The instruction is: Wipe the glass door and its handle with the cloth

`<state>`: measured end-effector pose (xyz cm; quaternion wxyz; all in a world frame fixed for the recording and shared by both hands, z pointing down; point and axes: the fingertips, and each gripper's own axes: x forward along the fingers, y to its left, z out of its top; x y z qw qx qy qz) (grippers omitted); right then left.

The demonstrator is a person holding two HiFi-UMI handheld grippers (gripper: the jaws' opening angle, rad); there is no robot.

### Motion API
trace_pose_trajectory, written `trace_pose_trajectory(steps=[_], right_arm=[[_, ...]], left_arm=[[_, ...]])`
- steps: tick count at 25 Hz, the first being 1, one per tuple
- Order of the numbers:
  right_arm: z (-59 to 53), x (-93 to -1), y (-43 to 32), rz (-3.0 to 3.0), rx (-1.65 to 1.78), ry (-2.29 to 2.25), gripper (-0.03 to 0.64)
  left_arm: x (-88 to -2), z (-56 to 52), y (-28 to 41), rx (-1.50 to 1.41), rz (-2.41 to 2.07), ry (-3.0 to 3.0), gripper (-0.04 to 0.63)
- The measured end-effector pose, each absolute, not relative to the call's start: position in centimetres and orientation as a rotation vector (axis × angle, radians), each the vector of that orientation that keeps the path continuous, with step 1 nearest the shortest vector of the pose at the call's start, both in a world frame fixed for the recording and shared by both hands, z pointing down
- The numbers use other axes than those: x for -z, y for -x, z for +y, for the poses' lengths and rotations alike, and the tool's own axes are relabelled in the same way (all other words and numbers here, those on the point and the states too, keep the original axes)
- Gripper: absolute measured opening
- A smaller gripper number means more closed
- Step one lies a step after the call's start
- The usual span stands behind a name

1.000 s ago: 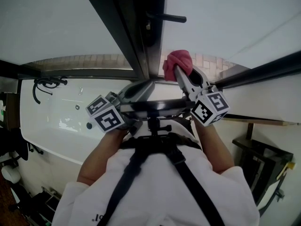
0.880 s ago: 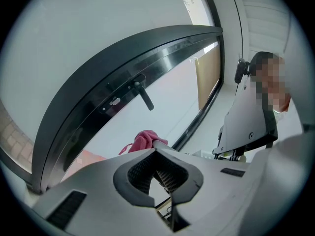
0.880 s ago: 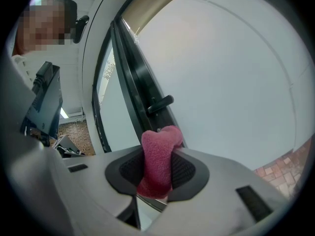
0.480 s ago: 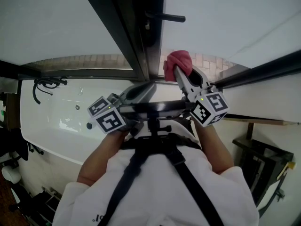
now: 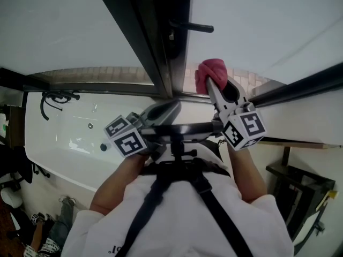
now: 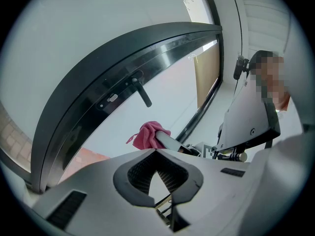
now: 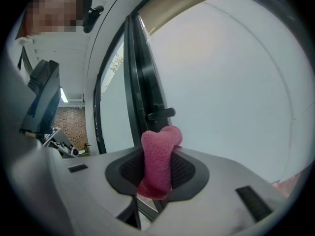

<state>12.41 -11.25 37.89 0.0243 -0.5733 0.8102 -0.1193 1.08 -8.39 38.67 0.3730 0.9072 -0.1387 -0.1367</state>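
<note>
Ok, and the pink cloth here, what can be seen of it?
The cloth is pink-red with a fuzzy, towel-like nap, bunched into a wad. The right gripper is shut on it, its jaws pinching the middle so that a rounded lobe sticks out past the tips and a fold hangs below. It is held up close to the dark door frame, lower than the handle. Whether it touches the glass cannot be told.

Person wears a white short-sleeved shirt point(image 5: 182, 218) with small dark print near the lower left. Black harness straps point(image 5: 151, 194) run up the chest to a black crossbar point(image 5: 179, 128) on a knobbed mount. Left gripper point(image 5: 172, 106) and right gripper point(image 5: 211, 86) have light grey shells. Each carries a black-and-white marker cube: left cube point(image 5: 126, 139), right cube point(image 5: 245, 129). Fingers point(image 6: 93, 186) are grey, with a dark mesh-textured inner recess.
</note>
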Motion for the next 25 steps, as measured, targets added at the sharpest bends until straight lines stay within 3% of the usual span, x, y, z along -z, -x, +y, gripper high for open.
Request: trace_pose_trajectory(steps=[25], right_arm=[[-11.9, -36.8, -12.7, 2.588, 0.316, 1.806, 0.098]], left_arm=[[-38.3, -8.9, -0.7, 0.349, -0.365, -2.316, -0.008]])
